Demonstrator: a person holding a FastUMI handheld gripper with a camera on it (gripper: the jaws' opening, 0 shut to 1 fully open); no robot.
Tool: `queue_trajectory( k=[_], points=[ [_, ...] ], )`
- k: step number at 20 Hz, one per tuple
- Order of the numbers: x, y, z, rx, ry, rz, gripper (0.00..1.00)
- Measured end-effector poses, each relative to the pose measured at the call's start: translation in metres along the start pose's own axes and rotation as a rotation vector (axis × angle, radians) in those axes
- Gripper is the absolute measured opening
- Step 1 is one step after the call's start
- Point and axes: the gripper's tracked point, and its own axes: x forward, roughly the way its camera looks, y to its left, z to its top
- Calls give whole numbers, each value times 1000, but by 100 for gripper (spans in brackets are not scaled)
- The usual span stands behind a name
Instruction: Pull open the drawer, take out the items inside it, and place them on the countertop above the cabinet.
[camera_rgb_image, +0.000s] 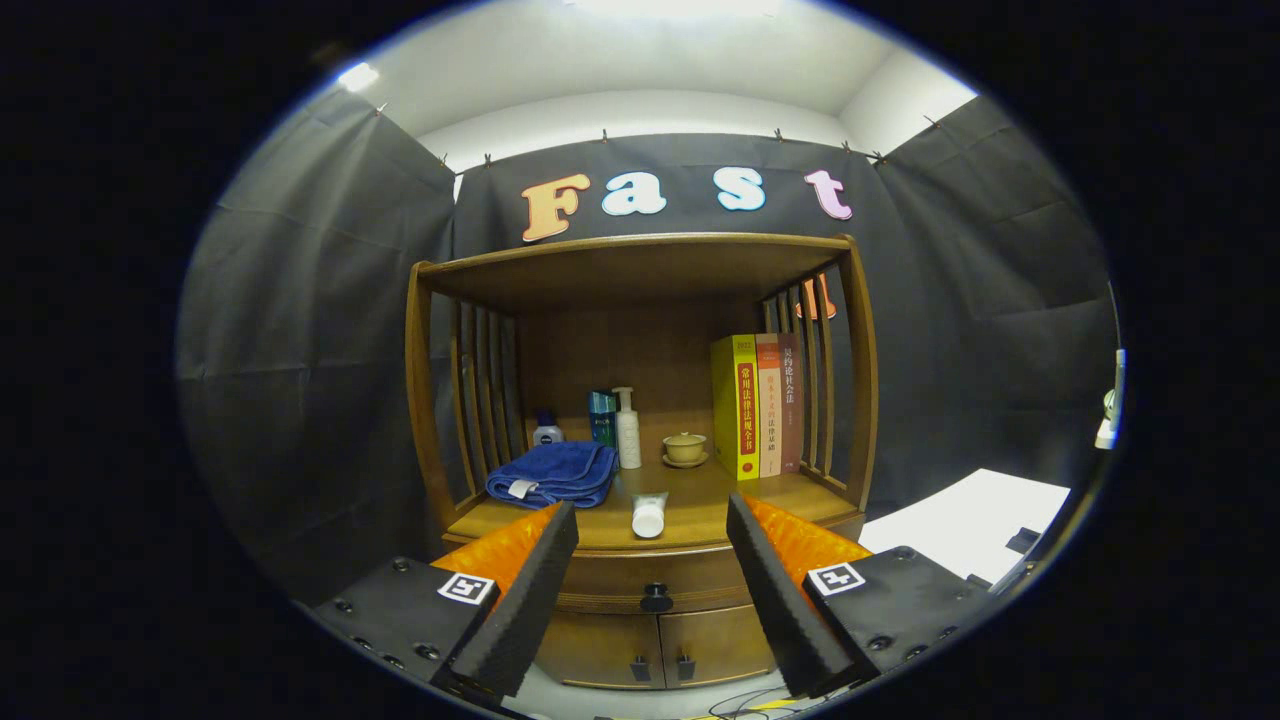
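The gripper (650, 590) is spread wide and grasps nothing. Beyond the fingers, the countertop (700, 515) carries a blue towel (553, 472), bottles (627, 428) and 1 white tube (648, 516) lying just ahead. The drawer (655, 580), between the fingers, is closed; its contents are hidden, so this fits either an early stage or a finished job.

The cabinet (640, 400) is brown wood with a smooth, softly glossy finish, and so is its drawer (655, 580), which carries a dark knob (656, 597). On the countertop (690, 515) the blue towel (553, 473) is fluffy cloth, the white tube (649, 515) and pump bottle (627, 430) smooth plastic, the books (757, 405) glossy-covered paper. The parted fingers (530, 600) of the gripper (650, 590) have matt, ribbed, foam-like pads.
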Motion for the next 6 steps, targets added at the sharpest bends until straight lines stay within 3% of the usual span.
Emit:
queue_trajectory(
  k=[6],
  points=[
    [2,-1,-4,12,-4,2,98]
  ],
)
